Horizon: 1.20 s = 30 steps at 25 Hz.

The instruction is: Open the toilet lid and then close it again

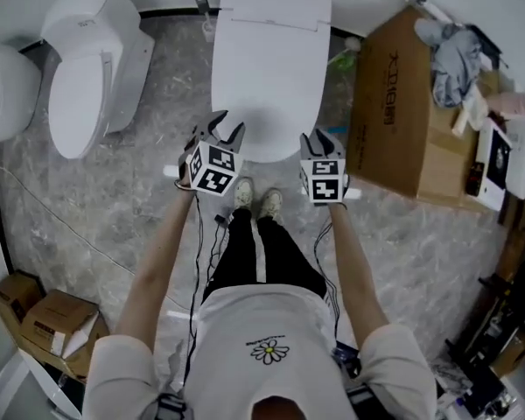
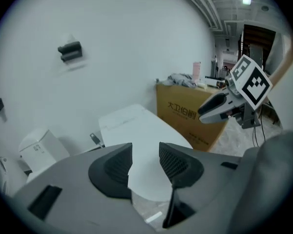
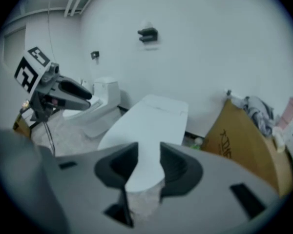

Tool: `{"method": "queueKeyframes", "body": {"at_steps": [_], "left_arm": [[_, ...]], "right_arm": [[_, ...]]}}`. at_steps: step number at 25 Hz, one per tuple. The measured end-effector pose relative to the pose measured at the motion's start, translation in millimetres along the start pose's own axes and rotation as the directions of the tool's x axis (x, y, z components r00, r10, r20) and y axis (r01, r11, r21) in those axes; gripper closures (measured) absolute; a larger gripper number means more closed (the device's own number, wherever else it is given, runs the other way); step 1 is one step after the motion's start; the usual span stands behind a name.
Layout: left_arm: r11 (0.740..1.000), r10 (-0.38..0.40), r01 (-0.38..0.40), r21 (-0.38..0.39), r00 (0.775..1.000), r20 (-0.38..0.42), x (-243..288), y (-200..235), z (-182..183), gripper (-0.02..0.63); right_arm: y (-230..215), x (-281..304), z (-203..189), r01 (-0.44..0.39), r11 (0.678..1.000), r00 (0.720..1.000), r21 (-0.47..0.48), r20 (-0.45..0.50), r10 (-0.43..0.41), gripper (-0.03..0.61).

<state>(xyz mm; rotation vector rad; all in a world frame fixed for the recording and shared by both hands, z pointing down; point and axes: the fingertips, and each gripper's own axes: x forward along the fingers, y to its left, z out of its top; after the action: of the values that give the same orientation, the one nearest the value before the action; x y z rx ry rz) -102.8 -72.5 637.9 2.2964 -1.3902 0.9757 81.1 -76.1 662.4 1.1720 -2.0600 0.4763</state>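
Observation:
The white toilet stands in front of me with its lid point(image 1: 267, 59) down flat. My left gripper point(image 1: 227, 128) hovers at the lid's front left edge and my right gripper point(image 1: 321, 138) at its front right edge, both above it and apart from it. In the left gripper view the open jaws point(image 2: 145, 162) frame the lid point(image 2: 136, 130) with nothing between them, and the right gripper point(image 2: 219, 106) shows at the right. The right gripper view shows the same: open jaws point(image 3: 149, 162), empty, over the lid point(image 3: 151, 126), with the left gripper point(image 3: 63, 89) at the left.
A second white toilet point(image 1: 87, 68) stands to the left. A large cardboard box point(image 1: 402, 112) with clothes on top sits close on the right. Small cardboard boxes point(image 1: 44, 322) lie at the lower left. My feet point(image 1: 256, 201) are just before the bowl, and cables trail on the floor.

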Motion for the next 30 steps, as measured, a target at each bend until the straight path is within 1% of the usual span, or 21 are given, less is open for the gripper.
{"method": "queueKeyframes", "body": {"at_steps": [1,3,4,6,8,9,10,12,13,14,15,16,18,20,22,25,30], "left_arm": [[1.0,0.024,-0.024,-0.008,0.998,0.053,-9,13,32,0.428],[0.997,0.071,-0.066,-0.037,0.985,0.157,-33,32,91,0.437],[0.995,0.093,-0.083,-0.056,0.974,0.208,-50,37,118,0.442],[0.99,0.135,-0.112,-0.092,0.941,0.31,-90,42,168,0.465],[0.983,0.174,-0.138,-0.118,0.901,0.397,-131,40,209,0.497],[0.982,0.185,-0.144,-0.125,0.882,0.433,-151,36,227,0.52],[0.981,0.188,-0.144,-0.127,0.864,0.466,-168,30,244,0.528],[0.982,0.187,-0.137,-0.133,0.824,0.535,-204,18,273,0.552],[0.981,0.192,-0.134,-0.142,0.801,0.568,-222,12,283,0.56],[0.978,0.202,-0.132,-0.159,0.778,0.595,-239,8,290,0.565],[0.975,0.214,-0.13,-0.179,0.759,0.615,-253,4,294,0.569],[0.972,0.225,-0.127,-0.198,0.744,0.629,-264,1,297,0.572],[0.969,0.236,-0.123,-0.215,0.718,0.654,-281,-6,298,0.581],[0.967,0.25,-0.139,-0.214,0.695,0.674,-292,-11,295,0.589],[0.962,0.27,-0.16,-0.221,0.683,0.678,-298,-12,289,0.592],[0.958,0.283,-0.165,-0.234,0.678,0.678,-305,-14,281,0.592],[0.957,0.287,-0.171,-0.235,0.68,0.674,-313,-14,278,0.592]], "right_arm": [[-9,-10,31,0.022,1.0,0.998,-0.007,0.051,-0.021,0.423],[-24,-39,90,0.072,0.997,0.987,-0.013,0.148,-0.069,0.443],[-30,-57,116,0.096,0.995,0.977,-0.008,0.194,-0.093,0.455],[-36,-101,164,0.136,0.991,0.945,0.016,0.299,-0.135,0.473],[-39,-150,204,0.161,0.985,0.894,0.055,0.415,-0.169,0.495],[-39,-177,222,0.167,0.983,0.859,0.08,0.477,-0.184,0.512],[-38,-204,239,0.167,0.98,0.819,0.103,0.538,-0.197,0.528],[-30,-254,266,0.15,0.979,0.741,0.137,0.64,-0.203,0.538],[-22,-275,274,0.134,0.981,0.709,0.141,0.678,-0.195,0.54],[-13,-293,279,0.117,0.984,0.682,0.136,0.709,-0.179,0.54],[-3,-308,283,0.103,0.987,0.662,0.122,0.733,-0.159,0.54],[6,-319,283,0.094,0.99,0.648,0.101,0.749,-0.138,0.54],[21,-332,278,0.103,0.993,0.636,0.057,0.764,-0.11,0.54],[31,-338,270,0.132,0.991,0.634,0.032,0.766,-0.109,0.543],[37,-342,265,0.151,0.988,0.629,0.021,0.769,-0.113,0.546],[42,-345,259,0.156,0.988,0.635,0.018,0.764,-0.114,0.548],[48,-350,256,0.15,0.988,0.637,0.02,0.763,-0.112,0.548]]}}
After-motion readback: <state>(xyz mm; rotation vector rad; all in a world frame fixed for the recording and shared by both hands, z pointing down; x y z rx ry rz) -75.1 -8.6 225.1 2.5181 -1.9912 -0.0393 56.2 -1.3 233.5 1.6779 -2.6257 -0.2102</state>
